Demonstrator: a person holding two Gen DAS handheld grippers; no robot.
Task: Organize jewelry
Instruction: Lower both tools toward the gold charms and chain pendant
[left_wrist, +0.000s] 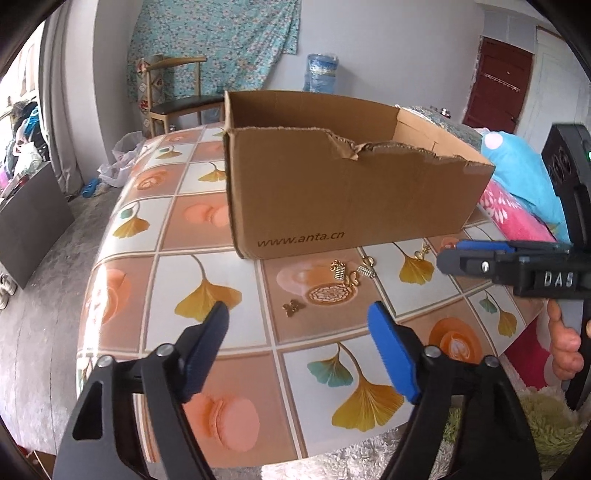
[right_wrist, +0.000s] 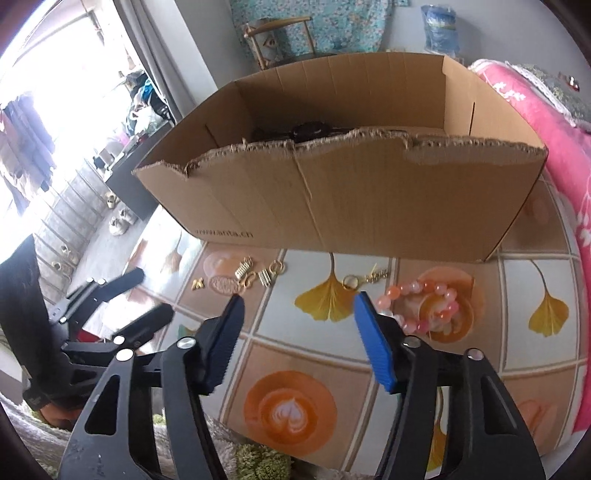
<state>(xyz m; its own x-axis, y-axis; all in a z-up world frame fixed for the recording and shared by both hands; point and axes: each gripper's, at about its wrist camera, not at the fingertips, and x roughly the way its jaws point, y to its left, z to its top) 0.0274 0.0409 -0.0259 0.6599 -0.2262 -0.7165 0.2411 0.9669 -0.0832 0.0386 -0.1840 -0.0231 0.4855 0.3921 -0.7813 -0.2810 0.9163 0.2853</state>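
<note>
Both grippers, left (left_wrist: 297, 321) and right (right_wrist: 297, 308), hover spread and empty over trinkets (right_wrist: 255, 277) beside the box (right_wrist: 343, 199), seemingly ready to pick.

This is a lived-in room of a home, probably a bedroom: pink floral bedding (right_wrist: 554, 122) lies past the tabletop's (left_wrist: 122, 325) right edge, a wooden chair (left_wrist: 177, 96) stands behind it, and shoes (right_wrist: 120, 219) sit on the floor.

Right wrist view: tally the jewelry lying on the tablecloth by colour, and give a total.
Gold pieces: 7 (small, so the count is approximate)
Pink bead bracelet: 1
Total: 8
</note>
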